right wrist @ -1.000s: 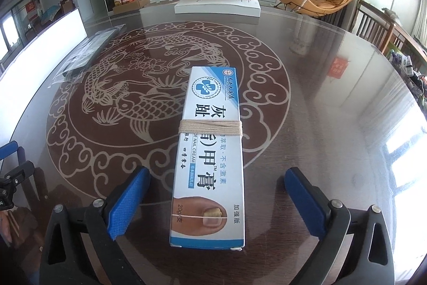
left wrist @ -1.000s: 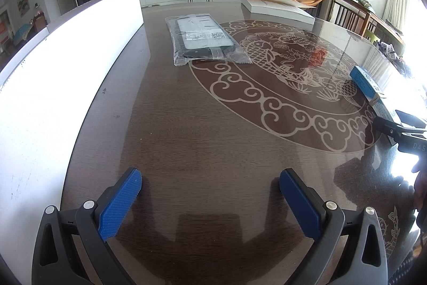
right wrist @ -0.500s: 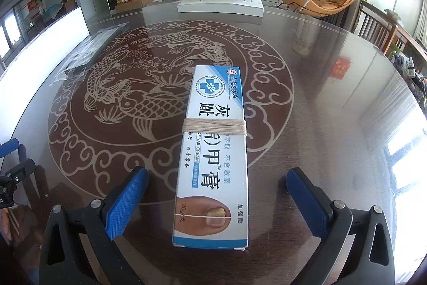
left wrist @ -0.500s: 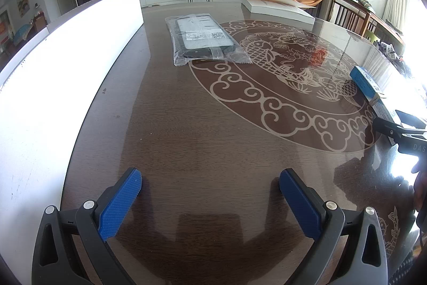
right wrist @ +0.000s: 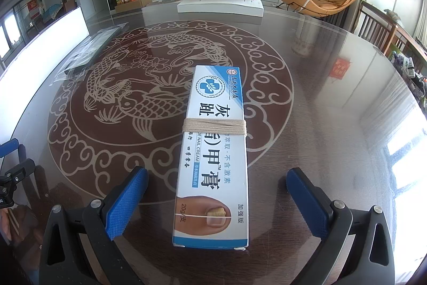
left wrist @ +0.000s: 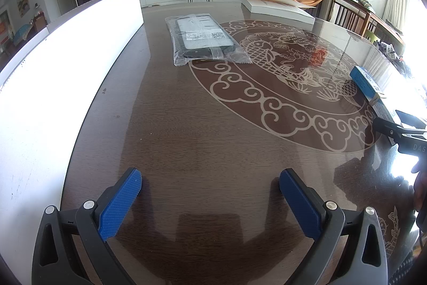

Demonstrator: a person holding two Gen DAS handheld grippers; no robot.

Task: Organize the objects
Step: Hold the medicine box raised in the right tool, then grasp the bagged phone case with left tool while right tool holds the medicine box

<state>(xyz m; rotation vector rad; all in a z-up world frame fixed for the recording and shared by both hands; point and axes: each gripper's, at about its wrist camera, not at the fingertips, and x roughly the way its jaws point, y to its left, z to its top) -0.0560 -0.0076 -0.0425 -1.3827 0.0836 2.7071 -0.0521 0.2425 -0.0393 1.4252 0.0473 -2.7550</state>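
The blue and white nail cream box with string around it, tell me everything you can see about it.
The long blue and white cardboard nail cream box lies flat on the glossy dark table with the fish pattern, its length running away from the camera. Beige string is wound several times around its middle. The top face carries a round blue logo, large Chinese characters, "NAIL CREAM" and a picture of a toenail at the near end. It sits between the open blue pads of the right gripper, which do not touch it.
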